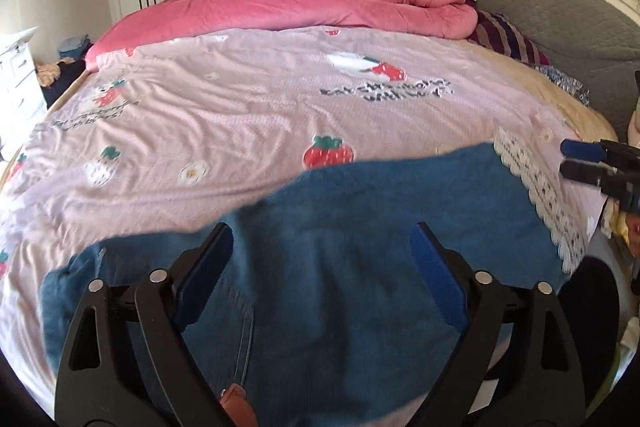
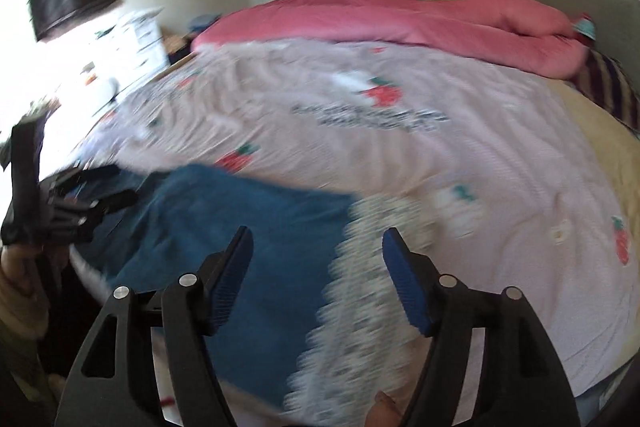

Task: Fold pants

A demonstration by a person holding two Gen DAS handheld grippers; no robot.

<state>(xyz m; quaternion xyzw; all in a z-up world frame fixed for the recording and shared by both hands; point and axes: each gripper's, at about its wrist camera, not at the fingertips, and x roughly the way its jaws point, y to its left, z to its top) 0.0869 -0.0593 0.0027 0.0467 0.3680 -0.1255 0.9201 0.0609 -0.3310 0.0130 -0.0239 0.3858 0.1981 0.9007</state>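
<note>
Blue pants (image 1: 340, 227) lay flat on the near edge of the bed, on a pink sheet (image 1: 240, 115) printed with strawberries. In the left wrist view their long axis ran across the frame, roughly along the bed's near edge, one end reaching left and the other ending beside a lace trim (image 1: 536, 187) on the right. Which end was the waist could not be told. The left gripper (image 1: 322, 239) hung over the middle of the pants with its jaws spread wide and nothing between the blue pads. The right gripper (image 1: 562, 157) showed at the right edge, beyond the lace. Dark writing on the sheet (image 1: 386, 91) was too distorted to read. A pink quilt (image 1: 320, 7) lay bunched along the far side.

In the right wrist view, which was blurred, the pants (image 2: 248, 219) stretched from the lower middle toward the left, where the left gripper (image 2: 104, 203) hovered. The right gripper (image 2: 318, 239) was released, its jaws apart above the pants' edge and the lace (image 2: 360, 287), holding nothing. Sheet lettering (image 2: 372, 119) was unreadable here too.
</note>
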